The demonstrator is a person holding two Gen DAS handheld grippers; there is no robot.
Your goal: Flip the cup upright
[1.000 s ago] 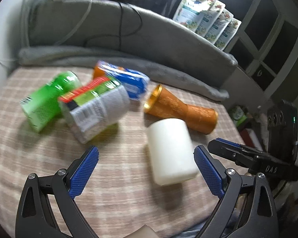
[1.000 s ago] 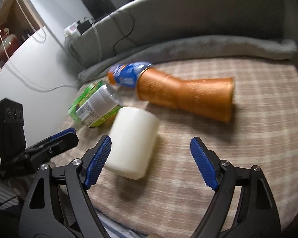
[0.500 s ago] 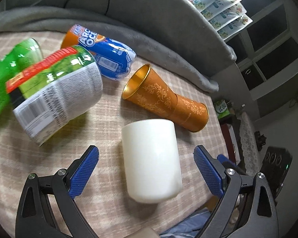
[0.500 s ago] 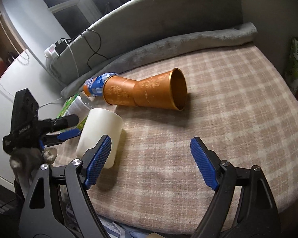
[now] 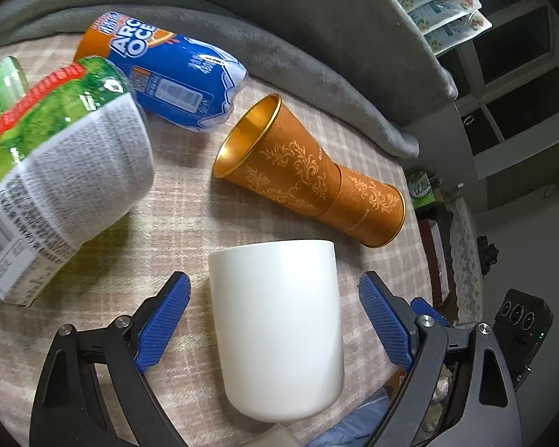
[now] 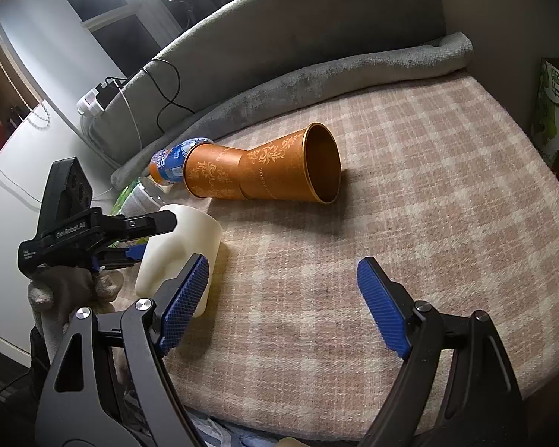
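A plain white cup (image 5: 279,320) lies on its side on the checked cloth, its closed bottom toward the left wrist camera. It also shows in the right wrist view (image 6: 175,246). My left gripper (image 5: 275,324) is open, its blue pads on either side of the cup without touching it. My right gripper (image 6: 279,298) is open and empty over bare cloth, to the right of the cup. An orange cup with gold ornament (image 5: 309,182) lies on its side behind the white cup; it also shows in the right wrist view (image 6: 264,171).
A blue drink bottle (image 5: 175,78) and a green-labelled bottle (image 5: 56,156) lie at the left. A rolled grey blanket (image 6: 316,82) and a grey backrest (image 5: 316,11) bound the far side. The cloth edge (image 6: 316,424) runs close to the grippers.
My left gripper has moved forward so the white cup now lies between its pads. My right gripper has drawn off to the right, away from the cup.
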